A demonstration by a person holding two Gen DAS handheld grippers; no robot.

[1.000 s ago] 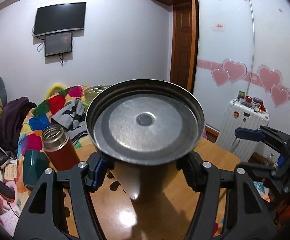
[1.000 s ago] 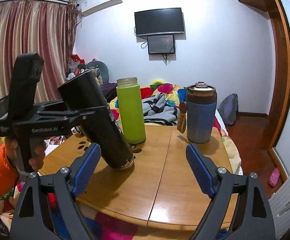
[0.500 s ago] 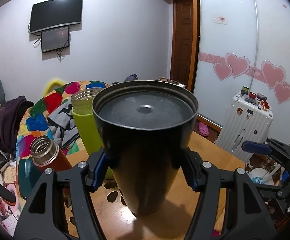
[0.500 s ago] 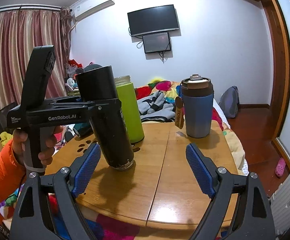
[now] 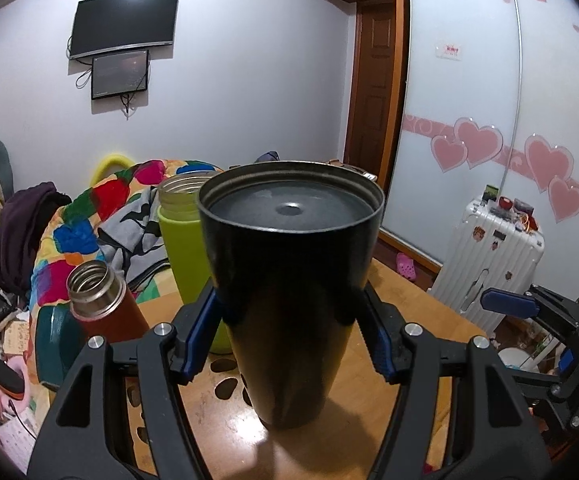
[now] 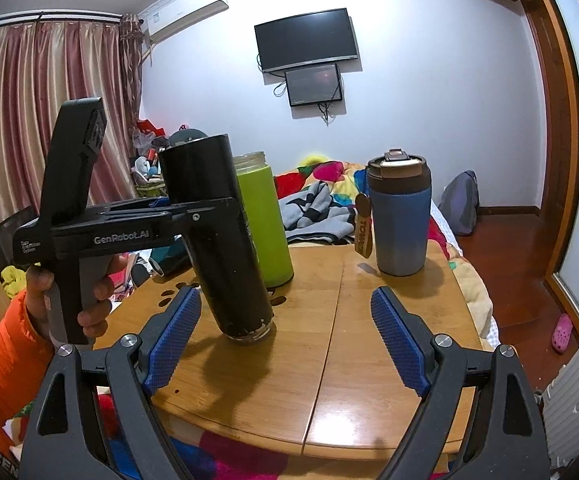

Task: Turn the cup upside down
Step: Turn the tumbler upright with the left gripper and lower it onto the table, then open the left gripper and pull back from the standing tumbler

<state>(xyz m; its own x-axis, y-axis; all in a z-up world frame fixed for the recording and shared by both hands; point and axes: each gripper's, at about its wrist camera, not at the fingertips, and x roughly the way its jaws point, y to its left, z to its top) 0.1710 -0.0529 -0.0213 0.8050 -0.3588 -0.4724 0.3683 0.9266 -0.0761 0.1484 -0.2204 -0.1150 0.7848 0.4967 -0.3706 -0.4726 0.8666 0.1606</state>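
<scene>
The tall black metal cup [image 5: 289, 300] is held in my left gripper [image 5: 289, 336], whose blue pads press both sides of its body. The cup stands upside down, its recessed base facing up and its mouth on the wooden table [image 5: 409, 304]. In the right wrist view the cup [image 6: 217, 240] leans slightly left, with its rim touching the table and the left gripper [image 6: 169, 216] clamped around its middle. My right gripper [image 6: 285, 344] is open and empty over the table's near edge, just right of the cup.
A green bottle [image 6: 263, 220] stands just behind the cup. A blue tumbler [image 6: 399, 216] with a brown lid stands at the far right of the table. An open red flask [image 5: 101, 304] stands to the left. A bed with a colourful blanket [image 5: 89, 224] lies beyond.
The left gripper has turned the cup from a strong tilt to nearly upright on its mouth. The right gripper has stayed open in place.
</scene>
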